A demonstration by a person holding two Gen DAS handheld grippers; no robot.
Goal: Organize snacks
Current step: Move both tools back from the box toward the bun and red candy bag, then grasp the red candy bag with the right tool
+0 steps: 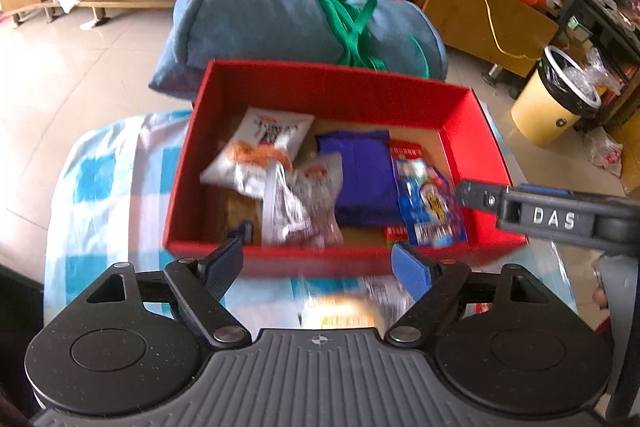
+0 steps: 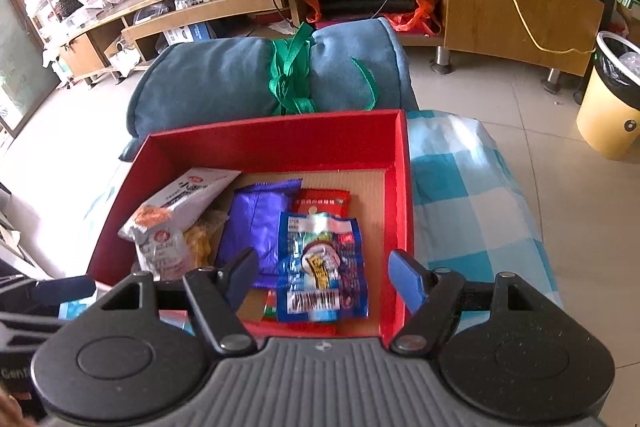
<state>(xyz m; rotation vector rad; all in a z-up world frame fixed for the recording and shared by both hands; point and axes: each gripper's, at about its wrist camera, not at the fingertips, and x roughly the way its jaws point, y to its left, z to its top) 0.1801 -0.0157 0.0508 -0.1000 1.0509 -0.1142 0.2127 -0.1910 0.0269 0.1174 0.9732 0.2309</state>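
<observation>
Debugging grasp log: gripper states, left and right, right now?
Left gripper: open, holding nothing, near the red box.
Right gripper: open, empty, over the blue snack packet.

Left gripper (image 1: 318, 263): matte black speckled plastic, two round disc housings flanking a grey ribbed centre plate marked with a small crosshair. Black linkage arms with silver pivot screws carry the fingers (image 1: 222, 267), one with a dark textured pad, the other blue. Right gripper (image 2: 322, 277) is built alike, with blue pads; seen from the left camera, its dark grey side bears raised white letters "DAS".
</observation>
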